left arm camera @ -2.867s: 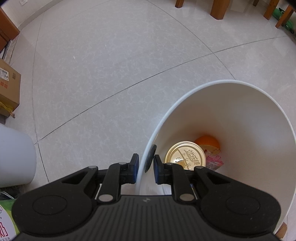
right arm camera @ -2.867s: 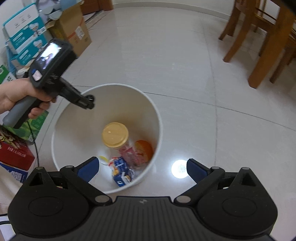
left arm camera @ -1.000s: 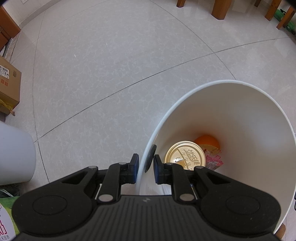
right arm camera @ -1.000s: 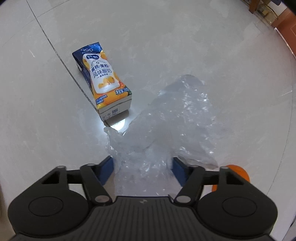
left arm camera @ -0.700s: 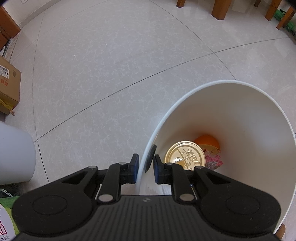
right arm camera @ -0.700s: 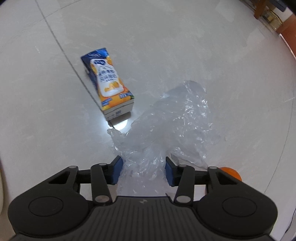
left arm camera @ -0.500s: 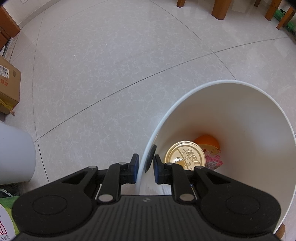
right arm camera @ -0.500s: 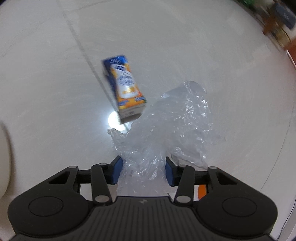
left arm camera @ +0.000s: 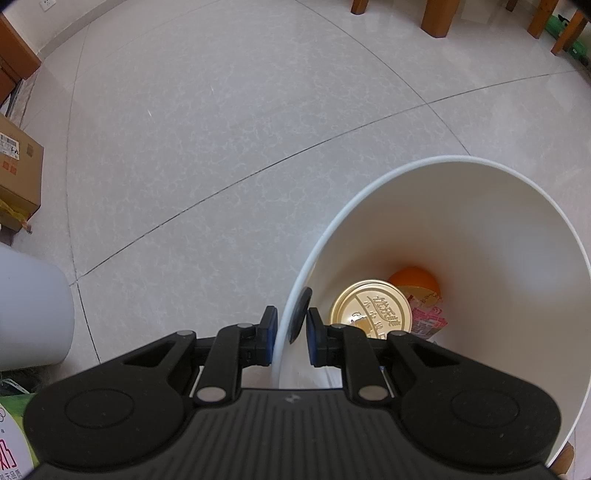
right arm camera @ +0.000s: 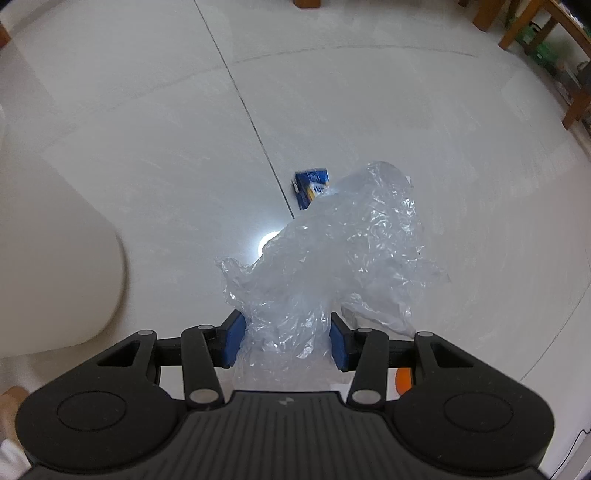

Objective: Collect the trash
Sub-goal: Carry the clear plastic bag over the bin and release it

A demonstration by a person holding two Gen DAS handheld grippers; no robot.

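Note:
My left gripper (left arm camera: 290, 338) is shut on the rim of the white bin (left arm camera: 480, 229), one finger outside the wall and one inside. At the bin's bottom lie a gold-lidded can (left arm camera: 371, 312), an orange (left arm camera: 415, 278) and a pink wrapper (left arm camera: 426, 325). In the right wrist view my right gripper (right arm camera: 286, 341) is shut on a crumpled clear plastic bag (right arm camera: 340, 258), lifted off the floor. A blue juice carton (right arm camera: 310, 186) lies on the tiles beyond, partly hidden by the bag. The bin's white wall (right arm camera: 48, 258) is blurred at the left.
A cardboard box (left arm camera: 16, 173) and a white cylinder (left arm camera: 29, 306) stand at the left. Wooden chair legs (left arm camera: 437, 16) are at the far side, and more chair legs (right arm camera: 576, 99) at the right. An orange object (right arm camera: 402, 380) peeks out under the right gripper.
The right gripper closed on the plastic bag, lifted it and swung left toward the bin; the carton now looks farther away. The left gripper has stayed clamped on the bin rim.

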